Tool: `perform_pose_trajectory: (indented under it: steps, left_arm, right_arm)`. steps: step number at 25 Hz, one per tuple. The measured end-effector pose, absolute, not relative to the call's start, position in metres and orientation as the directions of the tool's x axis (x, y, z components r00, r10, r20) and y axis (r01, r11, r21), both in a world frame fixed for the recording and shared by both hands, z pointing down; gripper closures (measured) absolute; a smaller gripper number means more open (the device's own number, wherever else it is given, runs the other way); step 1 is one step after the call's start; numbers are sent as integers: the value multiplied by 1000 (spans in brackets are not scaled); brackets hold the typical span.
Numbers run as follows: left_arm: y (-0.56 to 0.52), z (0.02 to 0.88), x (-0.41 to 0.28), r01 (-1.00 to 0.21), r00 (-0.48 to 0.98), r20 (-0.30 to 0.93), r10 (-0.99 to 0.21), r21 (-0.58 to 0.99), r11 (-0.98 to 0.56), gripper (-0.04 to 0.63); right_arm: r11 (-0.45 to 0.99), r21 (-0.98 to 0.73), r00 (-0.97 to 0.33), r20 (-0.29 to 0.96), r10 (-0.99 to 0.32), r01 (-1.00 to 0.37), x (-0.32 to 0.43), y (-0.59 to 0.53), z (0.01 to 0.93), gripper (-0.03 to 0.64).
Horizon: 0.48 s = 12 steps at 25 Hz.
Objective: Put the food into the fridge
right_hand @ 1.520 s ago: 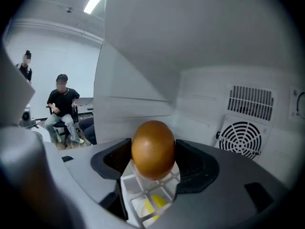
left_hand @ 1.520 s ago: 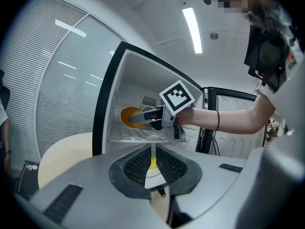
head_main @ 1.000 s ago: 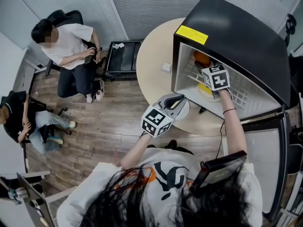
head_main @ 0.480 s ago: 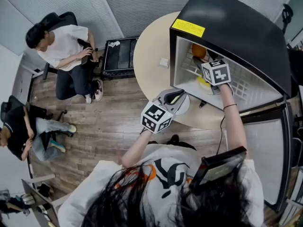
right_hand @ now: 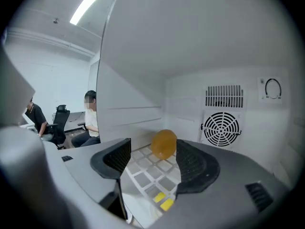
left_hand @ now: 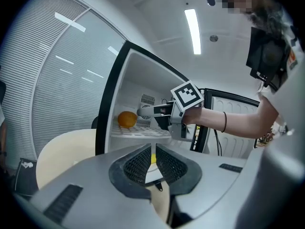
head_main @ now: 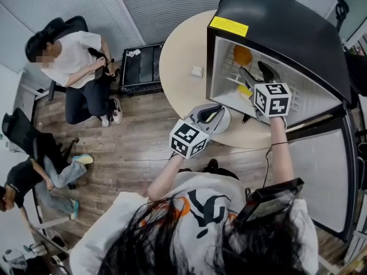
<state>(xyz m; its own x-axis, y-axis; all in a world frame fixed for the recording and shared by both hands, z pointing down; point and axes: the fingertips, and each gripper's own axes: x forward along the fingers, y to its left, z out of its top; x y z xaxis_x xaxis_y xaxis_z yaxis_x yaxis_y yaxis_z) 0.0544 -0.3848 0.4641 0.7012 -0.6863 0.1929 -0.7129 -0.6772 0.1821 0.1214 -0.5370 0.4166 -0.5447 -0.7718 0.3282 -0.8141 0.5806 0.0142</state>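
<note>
On the round beige table (head_main: 183,62), a smooth orange (right_hand: 164,143) is kept on the fridge's (head_main: 287,33) grid shelf (right_hand: 145,168); right gripper (right_hand: 153,151) spread, left gripper (left_hand: 153,151) closed.

A wood-plank floor (head_main: 132,153) lies under a round beige table (head_main: 180,67), and grey slatted blinds (head_main: 155,4) line the far wall. A person in a white shirt (head_main: 71,59) sits in a black office chair (head_main: 66,23) beside a low black cart (head_main: 143,67). A strip light (left_hand: 193,25) glows on the white ceiling.

Right gripper (head_main: 256,73) now farther back from orange (head_main: 242,55) on fridge shelf (head_main: 228,80).
</note>
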Motion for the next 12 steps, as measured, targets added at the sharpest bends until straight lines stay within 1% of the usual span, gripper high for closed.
perform_pose_trajectory:
  steps: [8,12]
  left_arm:
    - [-361,455,43,-683,730,180,-659,176,-709,572]
    - [-346,451,37,-668,744,173,-646,172,-724,572]
  right_arm:
    - [533,-81,-537,220,-814,-842,114,-464,400,313]
    - [493,-143,-512,178,-840,-859,109,-430,402,331]
